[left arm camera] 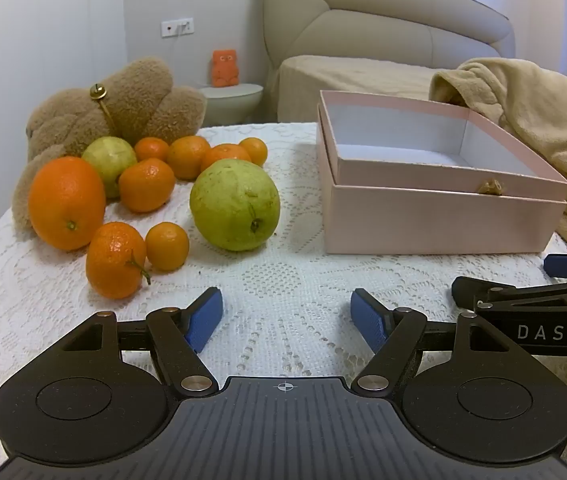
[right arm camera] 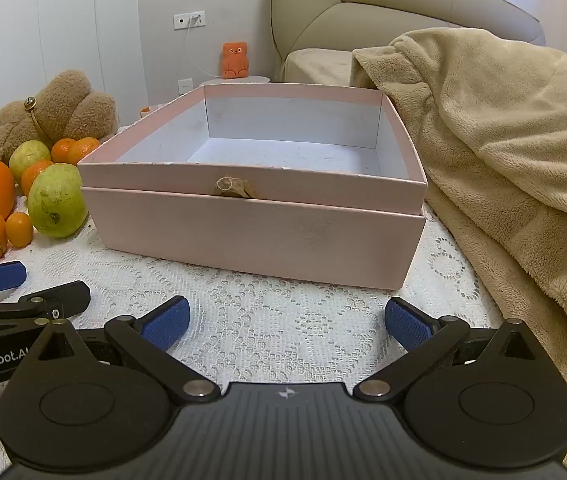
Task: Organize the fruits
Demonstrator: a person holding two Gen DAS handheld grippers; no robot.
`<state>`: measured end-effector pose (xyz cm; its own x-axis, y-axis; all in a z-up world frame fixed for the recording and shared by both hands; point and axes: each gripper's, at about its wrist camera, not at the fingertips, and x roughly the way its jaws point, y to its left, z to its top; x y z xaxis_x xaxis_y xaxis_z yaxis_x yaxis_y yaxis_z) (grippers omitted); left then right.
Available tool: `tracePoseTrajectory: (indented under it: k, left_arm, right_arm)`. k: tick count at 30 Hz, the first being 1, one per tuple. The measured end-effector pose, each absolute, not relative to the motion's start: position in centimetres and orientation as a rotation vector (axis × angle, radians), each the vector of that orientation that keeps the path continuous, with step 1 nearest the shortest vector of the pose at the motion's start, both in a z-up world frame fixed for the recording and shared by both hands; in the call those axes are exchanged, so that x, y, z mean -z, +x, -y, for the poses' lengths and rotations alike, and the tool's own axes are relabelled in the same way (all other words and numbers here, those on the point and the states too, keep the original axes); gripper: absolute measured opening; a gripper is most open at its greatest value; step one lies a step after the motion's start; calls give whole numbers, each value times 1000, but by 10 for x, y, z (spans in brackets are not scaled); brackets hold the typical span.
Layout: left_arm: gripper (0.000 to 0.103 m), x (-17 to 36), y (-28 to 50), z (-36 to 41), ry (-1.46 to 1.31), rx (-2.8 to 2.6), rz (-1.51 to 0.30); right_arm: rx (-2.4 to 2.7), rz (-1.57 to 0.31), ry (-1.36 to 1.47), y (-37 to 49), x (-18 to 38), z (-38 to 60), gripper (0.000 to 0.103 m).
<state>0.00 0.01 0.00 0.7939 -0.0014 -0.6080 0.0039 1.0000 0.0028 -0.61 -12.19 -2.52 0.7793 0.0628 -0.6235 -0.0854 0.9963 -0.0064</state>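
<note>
Both the left gripper (left arm camera: 285, 316) and right gripper (right arm camera: 285, 322) stand wide, empty. Risk — nudged round tangerines (left arm camera: 167, 246) roll off the lace tablecloth (left arm camera: 283, 280) before reaching the pink box (right arm camera: 251, 236).

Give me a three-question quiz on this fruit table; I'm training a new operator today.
1. True or false: the pink box already holds fruit.
2. Which lies nearest the box: A) big orange B) large green fruit C) plush toy?
3. Fill in: both tools, left and right, are ___.

Key: 1 false; 2 B; 3 open, holding nothing.
</note>
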Motion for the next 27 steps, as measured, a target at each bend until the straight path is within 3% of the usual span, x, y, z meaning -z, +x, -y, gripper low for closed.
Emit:
tracePoseTrajectory:
  k: [27]
  left_arm:
    - [77, 0, 0, 0, 9, 1, -655]
  right_arm:
    - [-80, -672, -35, -6, 25, 122, 103]
